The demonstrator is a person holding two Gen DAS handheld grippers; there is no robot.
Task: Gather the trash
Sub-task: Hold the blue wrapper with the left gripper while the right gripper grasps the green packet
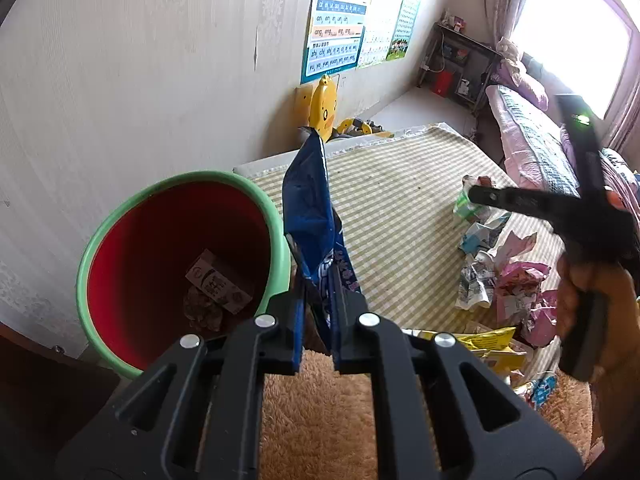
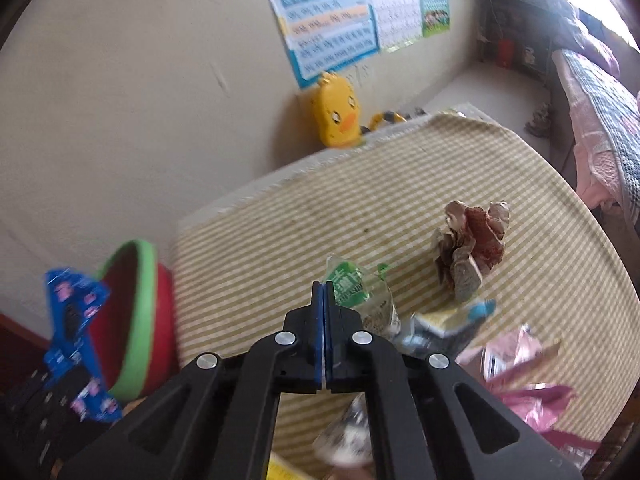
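Note:
My left gripper (image 1: 318, 300) is shut on a blue snack wrapper (image 1: 310, 204) and holds it upright beside the rim of a red bin with a green rim (image 1: 120, 232). The bin holds a printed carton and a crumpled brown scrap. The wrapper (image 2: 76, 320) and bin (image 2: 140, 320) also show at the left of the right wrist view. My right gripper (image 2: 323, 292) is shut and empty above the checked mat, just left of a green-printed clear wrapper (image 2: 360, 292). A crumpled brown paper ball (image 2: 472, 244) lies further right.
A pile of trash lies on the checked mat (image 1: 400, 220): white and pink wrappers (image 1: 516, 284) and a yellow packet (image 1: 492, 344). A fluffy tan rug (image 1: 316, 408) lies below. A yellow duck toy (image 1: 324, 104) leans on the wall. A bed (image 1: 532, 136) stands at right.

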